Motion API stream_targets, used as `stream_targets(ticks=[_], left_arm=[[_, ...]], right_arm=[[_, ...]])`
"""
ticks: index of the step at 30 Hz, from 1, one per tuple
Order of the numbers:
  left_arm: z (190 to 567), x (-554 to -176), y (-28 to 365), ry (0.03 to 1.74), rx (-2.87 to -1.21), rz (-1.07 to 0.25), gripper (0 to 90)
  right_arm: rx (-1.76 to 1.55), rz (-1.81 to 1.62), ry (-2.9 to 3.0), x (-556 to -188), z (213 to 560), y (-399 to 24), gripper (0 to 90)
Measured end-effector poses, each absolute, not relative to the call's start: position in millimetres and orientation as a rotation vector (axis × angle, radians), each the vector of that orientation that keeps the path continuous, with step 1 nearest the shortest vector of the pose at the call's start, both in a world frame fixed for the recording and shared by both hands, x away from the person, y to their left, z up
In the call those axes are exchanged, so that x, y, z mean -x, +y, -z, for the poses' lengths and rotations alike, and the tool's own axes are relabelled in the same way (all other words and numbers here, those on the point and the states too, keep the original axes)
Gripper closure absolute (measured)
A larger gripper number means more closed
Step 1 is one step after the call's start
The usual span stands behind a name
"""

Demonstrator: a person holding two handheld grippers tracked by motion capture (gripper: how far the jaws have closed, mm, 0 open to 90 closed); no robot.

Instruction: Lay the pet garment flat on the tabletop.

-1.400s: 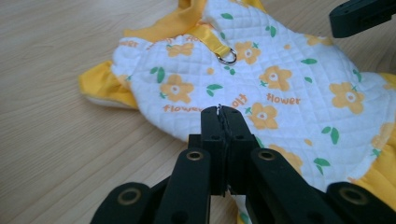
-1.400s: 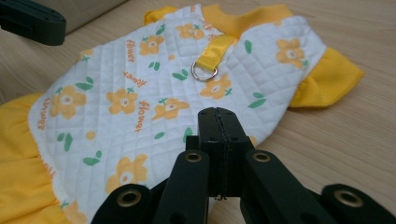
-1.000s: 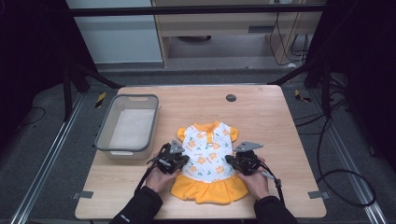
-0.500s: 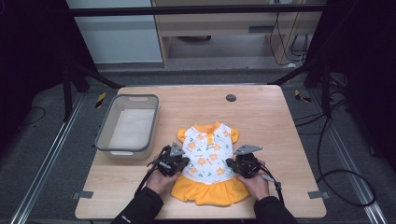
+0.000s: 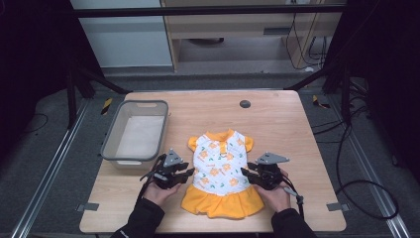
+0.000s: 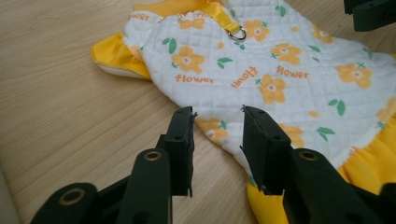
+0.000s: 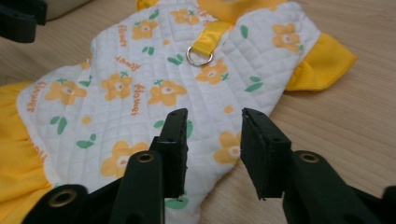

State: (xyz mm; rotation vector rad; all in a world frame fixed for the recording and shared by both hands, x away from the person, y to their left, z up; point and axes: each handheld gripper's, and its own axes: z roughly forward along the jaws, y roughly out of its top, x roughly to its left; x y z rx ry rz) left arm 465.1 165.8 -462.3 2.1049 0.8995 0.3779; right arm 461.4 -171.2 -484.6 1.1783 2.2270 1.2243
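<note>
A small dress (image 5: 221, 168) lies flat on the wooden table (image 5: 277, 129): white quilted top with orange flowers, yellow sleeves and yellow skirt. My left gripper (image 5: 189, 173) hovers at its left side and my right gripper (image 5: 245, 173) at its right side, each pointing inward. The jaws of both have just been opening. In the left gripper view my left gripper (image 6: 217, 112) stands open over the dress (image 6: 289, 70) edge, pressing nothing. In the right gripper view my right gripper (image 7: 215, 114) is open just above the dress (image 7: 154, 70), near the metal ring (image 7: 199, 55).
A grey plastic bin (image 5: 141, 103) stands at the left of the table, beside my left hand. A small dark disc (image 5: 244, 103) is set in the table near its far edge. The near edge runs just below my hands.
Both grippers have opened and let go of the dress sides. My left gripper has lifted a little and drawn back to the left. The dress lies where it was.
</note>
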Motion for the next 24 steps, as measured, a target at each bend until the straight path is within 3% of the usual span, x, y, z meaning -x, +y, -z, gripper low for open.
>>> stream_targets(ticks=[6,9,24], left_arm=[[457.2,-453.6,181.4,0.895,-2.080,-0.401,54.4],[458.1,-449.0,188.6,0.898,-2.064,-0.411,48.3],[462.1,-428.0,235.2,0.944,-2.016,-0.424,33.6]], right_arm=[[-1.197,-1.202,2.146,-455.9,481.5,-190.5,35.9],[-1.239,-1.192,2.109,-457.7,481.4,-201.5,28.4],[-1.331,-1.138,2.017,-448.2,487.6,-246.8,15.8]])
